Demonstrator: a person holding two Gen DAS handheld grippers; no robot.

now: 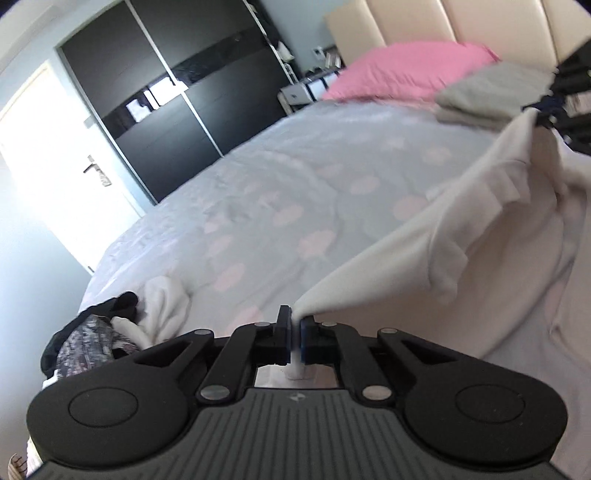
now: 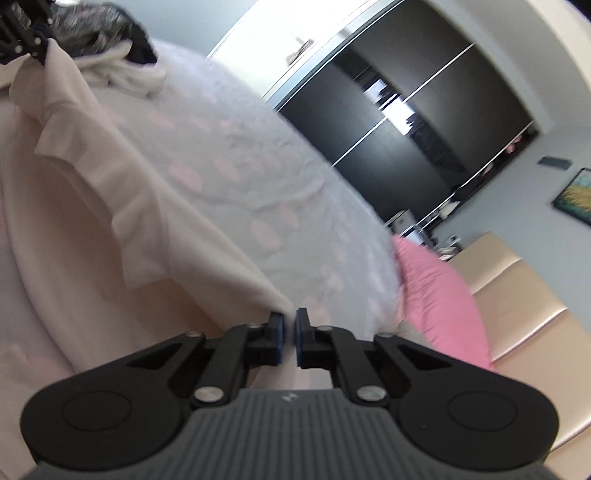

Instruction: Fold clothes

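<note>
A cream garment with a ruffled edge hangs stretched between both grippers above the bed. In the left wrist view my left gripper is shut on one corner of it, with cloth poking out behind the pads. The right gripper shows at the far right edge, pinching the other corner. In the right wrist view my right gripper is shut on the corner of the garment. The left gripper holds the far end at the top left.
A pile of loose clothes and a white garment lie at the bed's near left corner. A folded grey garment and a pink pillow sit by the beige headboard. A dark wardrobe stands beyond the bed.
</note>
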